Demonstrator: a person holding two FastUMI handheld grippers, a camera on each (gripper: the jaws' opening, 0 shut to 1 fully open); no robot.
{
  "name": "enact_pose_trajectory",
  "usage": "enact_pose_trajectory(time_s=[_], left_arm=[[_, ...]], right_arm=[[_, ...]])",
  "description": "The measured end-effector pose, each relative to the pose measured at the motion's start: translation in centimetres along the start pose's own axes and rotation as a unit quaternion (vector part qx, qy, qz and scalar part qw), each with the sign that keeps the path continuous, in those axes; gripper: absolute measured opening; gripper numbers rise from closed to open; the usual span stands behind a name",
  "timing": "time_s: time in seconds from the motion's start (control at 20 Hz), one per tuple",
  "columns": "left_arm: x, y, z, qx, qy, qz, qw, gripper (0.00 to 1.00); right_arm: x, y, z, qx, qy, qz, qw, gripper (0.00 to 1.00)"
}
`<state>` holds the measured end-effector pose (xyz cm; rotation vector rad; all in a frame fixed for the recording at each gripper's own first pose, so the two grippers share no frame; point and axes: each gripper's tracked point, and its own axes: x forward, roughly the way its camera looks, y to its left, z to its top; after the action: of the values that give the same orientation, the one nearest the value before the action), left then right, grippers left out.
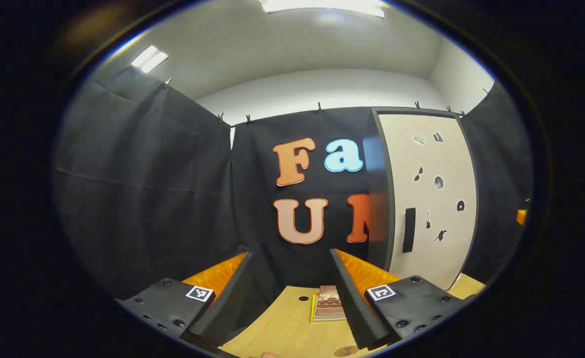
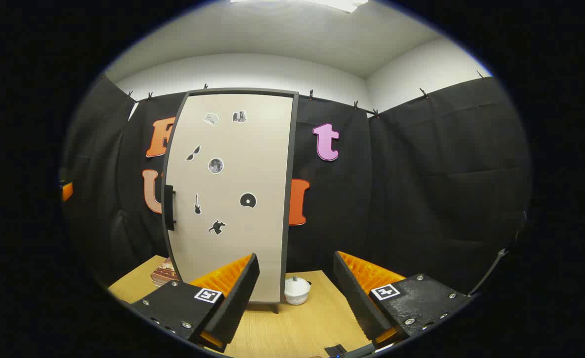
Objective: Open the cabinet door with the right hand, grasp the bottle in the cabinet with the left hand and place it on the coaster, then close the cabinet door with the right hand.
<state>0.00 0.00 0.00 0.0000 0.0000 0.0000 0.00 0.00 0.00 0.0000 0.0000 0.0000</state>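
A tall cabinet stands on the wooden table, its pale door (image 2: 232, 194) shut and dotted with small stickers. A dark handle (image 2: 169, 207) runs down the door's left edge. In the left gripper view the same door (image 1: 429, 199) is at the right, with its handle (image 1: 409, 229) facing me. My right gripper (image 2: 294, 278) is open, well in front of the cabinet and a little to its right, nothing between its fingers. My left gripper (image 1: 290, 278) is open too, empty, pointing at the booth wall left of the cabinet. A round brown coaster (image 1: 346, 351) lies at the table's near edge.
A stack of books (image 1: 328, 304) lies on the table (image 1: 282, 328) left of the cabinet, also in the right gripper view as books (image 2: 163, 272). A small white lidded pot (image 2: 296, 290) stands by the cabinet's right foot. Black cloth walls close in all around.
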Motion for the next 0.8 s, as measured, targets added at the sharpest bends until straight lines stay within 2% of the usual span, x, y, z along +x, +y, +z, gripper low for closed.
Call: enact_pose_trajectory(time_s=[0.05, 0.1, 0.2, 0.25, 0.35, 0.4, 0.45, 0.55, 0.6, 0.8], left_arm=[[0.8, -0.2, -0.1, 0.000, 0.000, -0.006, 1.000, 0.93], [1.2, -0.1, 0.0, -0.004, -0.005, -0.015, 1.000, 0.96], [2.6, -0.5, -0.2, -0.013, -0.006, -0.033, 0.999, 0.96], [3.3, -0.3, -0.4, -0.018, -0.002, -0.036, 0.999, 0.93], [4.1, 0.0, -1.2, -0.027, 0.014, -0.037, 0.999, 0.96], [4.1, 0.1, -1.2, -0.029, 0.012, -0.039, 0.999, 0.93], [4.2, 0.1, -1.0, -0.028, 0.008, -0.041, 0.999, 0.94], [4.2, 0.9, -1.0, -0.018, 0.000, -0.037, 0.999, 1.00], [4.1, 1.4, -0.9, -0.014, -0.004, -0.035, 0.999, 0.93], [4.2, 3.2, -0.3, -0.019, -0.011, -0.031, 0.999, 0.93]], right_arm=[[0.3, 0.3, 0.1, -0.002, 0.000, -0.004, 1.000, 0.93], [0.6, 0.5, 0.1, -0.001, 0.004, -0.010, 1.000, 0.94], [0.9, 1.6, 0.2, 0.009, 0.008, -0.013, 1.000, 0.93], [0.9, 2.3, 0.3, 0.012, 0.008, -0.011, 1.000, 0.93], [1.0, 3.1, 0.3, 0.005, 0.006, -0.011, 1.000, 0.93], [1.1, 3.4, 0.3, 0.001, 0.008, -0.011, 1.000, 0.93], [1.0, 3.7, 0.3, -0.002, 0.010, -0.009, 1.000, 0.93], [0.9, 4.4, 0.8, 0.000, 0.012, -0.005, 1.000, 0.94], [0.8, 4.6, 1.2, 0.001, 0.012, -0.005, 1.000, 0.93], [0.2, 5.6, 3.0, -0.013, -0.004, -0.008, 1.000, 0.93]])
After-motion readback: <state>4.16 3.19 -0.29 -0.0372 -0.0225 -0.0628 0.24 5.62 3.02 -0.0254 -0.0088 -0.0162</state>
